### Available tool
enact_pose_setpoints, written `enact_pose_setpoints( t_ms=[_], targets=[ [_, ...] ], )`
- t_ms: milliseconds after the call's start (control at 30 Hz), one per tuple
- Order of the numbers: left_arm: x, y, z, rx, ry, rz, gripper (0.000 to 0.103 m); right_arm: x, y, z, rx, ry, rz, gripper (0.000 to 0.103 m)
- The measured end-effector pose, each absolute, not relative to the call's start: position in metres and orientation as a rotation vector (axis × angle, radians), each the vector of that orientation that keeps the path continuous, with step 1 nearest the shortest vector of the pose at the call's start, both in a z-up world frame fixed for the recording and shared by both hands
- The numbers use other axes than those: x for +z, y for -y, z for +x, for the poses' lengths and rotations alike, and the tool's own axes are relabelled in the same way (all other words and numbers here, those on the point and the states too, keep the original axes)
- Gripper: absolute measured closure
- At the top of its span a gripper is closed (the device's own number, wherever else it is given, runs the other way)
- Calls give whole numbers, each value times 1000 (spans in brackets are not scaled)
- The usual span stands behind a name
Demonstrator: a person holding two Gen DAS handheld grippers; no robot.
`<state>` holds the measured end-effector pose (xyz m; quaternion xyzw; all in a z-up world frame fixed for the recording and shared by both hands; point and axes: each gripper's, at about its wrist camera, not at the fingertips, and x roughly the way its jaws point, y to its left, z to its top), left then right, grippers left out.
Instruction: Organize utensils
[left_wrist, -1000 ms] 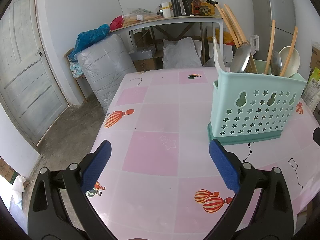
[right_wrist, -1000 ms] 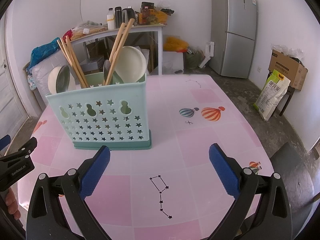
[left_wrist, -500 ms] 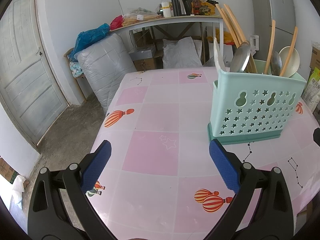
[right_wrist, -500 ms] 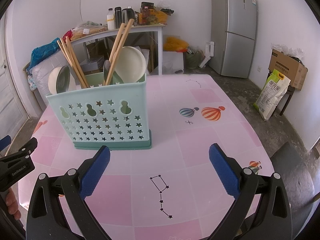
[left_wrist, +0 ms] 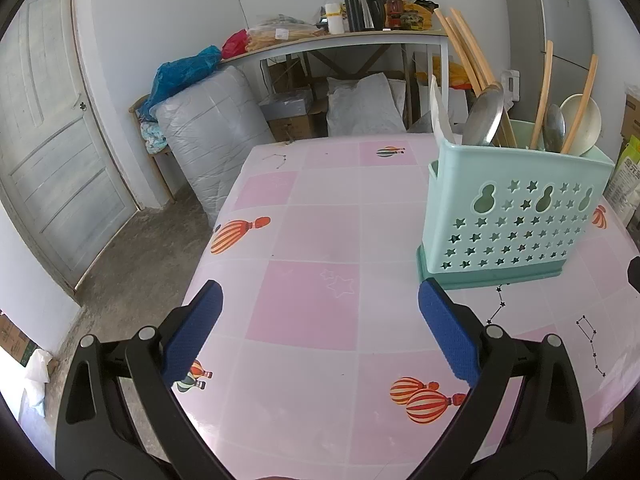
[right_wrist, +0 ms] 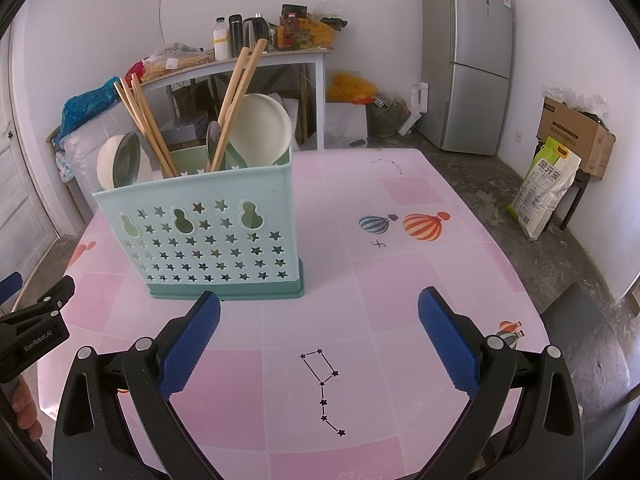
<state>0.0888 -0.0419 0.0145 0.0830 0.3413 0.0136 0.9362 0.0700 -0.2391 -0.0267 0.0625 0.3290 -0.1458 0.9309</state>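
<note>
Left wrist: we note left gripper (left_wrist: 319,312) fingers spread, empty, above pink surface (left_wrist: 320,216); utensil basket (left_wrist: 512,216) right ahead. Right wrist: right gripper (right_wrist: 319,312) fingers spread, empty; basket holds chopsticks (right_wrist: 236,96), spoons. We judge risk: nudging light basket tips it.

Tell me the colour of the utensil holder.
Pale mint green utensil holder with star cutouts; clearest in the right wrist view.

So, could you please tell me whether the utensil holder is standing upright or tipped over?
Upright: the utensil holder sits flat on its base on the table, chopsticks and spoons pointing upward.
</note>
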Motion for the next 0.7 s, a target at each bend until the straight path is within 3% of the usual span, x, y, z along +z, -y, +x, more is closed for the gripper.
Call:
enact_pose_setpoints(
  t_ms=[700],
  targets=[
    [11, 38, 86, 17, -705, 160, 9, -27, 239, 70, -298, -673, 127, 7]
  ],
)
